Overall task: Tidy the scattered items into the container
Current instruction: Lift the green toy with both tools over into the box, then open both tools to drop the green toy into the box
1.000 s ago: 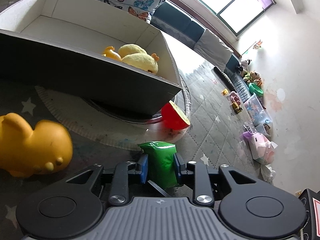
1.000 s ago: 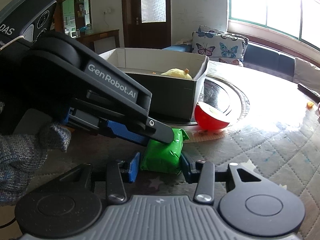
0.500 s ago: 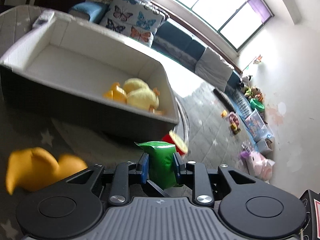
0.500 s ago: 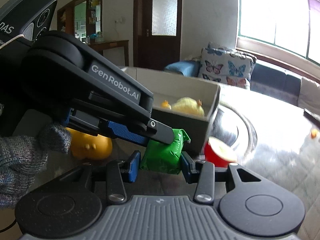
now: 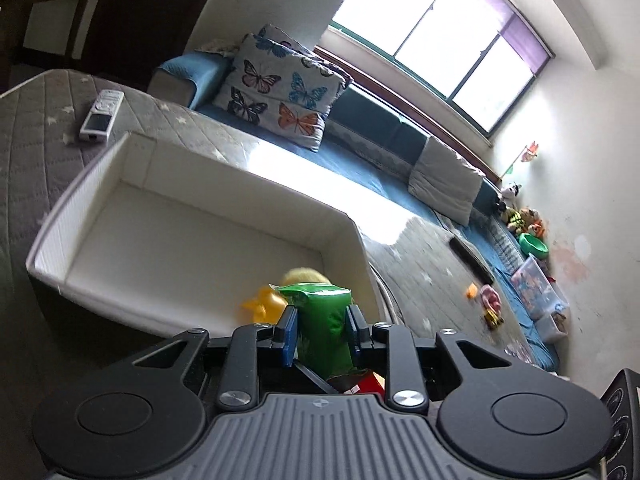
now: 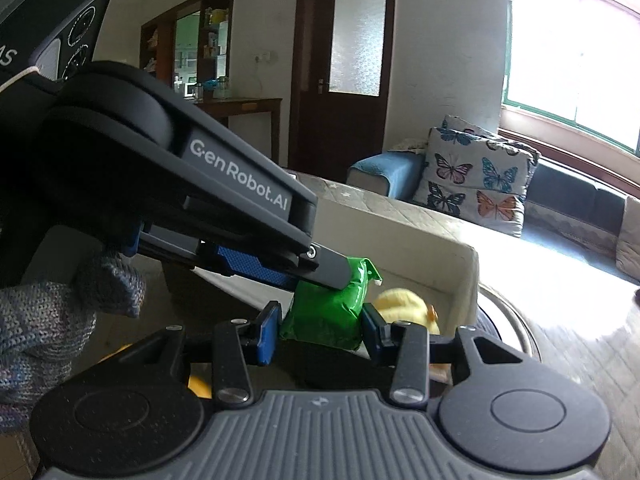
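Daylight pours in from the window (image 5: 436,40), which is blown out to white in both views. It throws a glaring patch across the table (image 5: 288,160) beside the box (image 5: 180,216) and washes out the right of the right wrist view. The doorway side stays dim. Fisheye bending curves the walls and frame edges. The duck (image 6: 404,304) and table rim look slightly smeared.
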Available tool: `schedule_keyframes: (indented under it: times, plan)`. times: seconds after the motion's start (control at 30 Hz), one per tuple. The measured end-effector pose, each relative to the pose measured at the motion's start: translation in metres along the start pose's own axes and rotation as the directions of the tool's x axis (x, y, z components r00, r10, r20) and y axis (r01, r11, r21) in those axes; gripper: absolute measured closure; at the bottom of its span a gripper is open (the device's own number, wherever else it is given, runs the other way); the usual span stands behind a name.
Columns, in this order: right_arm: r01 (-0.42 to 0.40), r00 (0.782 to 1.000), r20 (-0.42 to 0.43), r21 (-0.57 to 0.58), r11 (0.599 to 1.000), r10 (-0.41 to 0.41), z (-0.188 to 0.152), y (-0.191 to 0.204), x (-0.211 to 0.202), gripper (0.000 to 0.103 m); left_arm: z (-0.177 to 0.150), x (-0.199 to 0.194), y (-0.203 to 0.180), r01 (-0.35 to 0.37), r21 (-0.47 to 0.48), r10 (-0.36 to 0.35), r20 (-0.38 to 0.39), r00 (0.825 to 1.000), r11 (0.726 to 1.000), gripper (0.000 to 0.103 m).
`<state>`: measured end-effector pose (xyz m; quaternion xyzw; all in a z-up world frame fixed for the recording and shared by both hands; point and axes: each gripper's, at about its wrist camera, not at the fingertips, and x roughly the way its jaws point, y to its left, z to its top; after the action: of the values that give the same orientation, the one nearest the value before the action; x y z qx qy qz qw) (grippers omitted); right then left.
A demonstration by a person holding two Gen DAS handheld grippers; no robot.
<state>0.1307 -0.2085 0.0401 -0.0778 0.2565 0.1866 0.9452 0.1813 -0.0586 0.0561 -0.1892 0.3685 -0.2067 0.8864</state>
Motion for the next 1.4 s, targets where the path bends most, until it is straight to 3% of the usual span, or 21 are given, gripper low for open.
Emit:
schedule_keyframes:
  times: [0.43,0.77,1.0,1.4]
  plan:
    - [-0.059,0.994,-0.087,0.009,0.998,0.06,0.025,-0.005,0.081,0.06,0.038,0.042,0.041,-0.078,-0.055,0.076,-0.036,0.996,0.995,0.075]
    - [-0.064,0.987,-0.145,-0.005,0.998,0.063,0.026,0.0,0.116,0.061,0.042,0.072,0.07,-0.1,-0.117,0.088,-0.101,0.991,0.988,0.078]
    - [-0.054,0.989,-0.14,0.002,0.999,0.054,0.024,0.003,0.116,0.061,0.04,0.076,0.075,-0.108,-0.129,0.093,-0.114,0.989,0.986,0.078]
    - [-0.045,0.995,-0.09,0.016,0.999,0.046,0.021,0.001,0.077,0.06,0.031,0.049,0.053,-0.096,-0.097,0.089,-0.073,0.993,0.991,0.078]
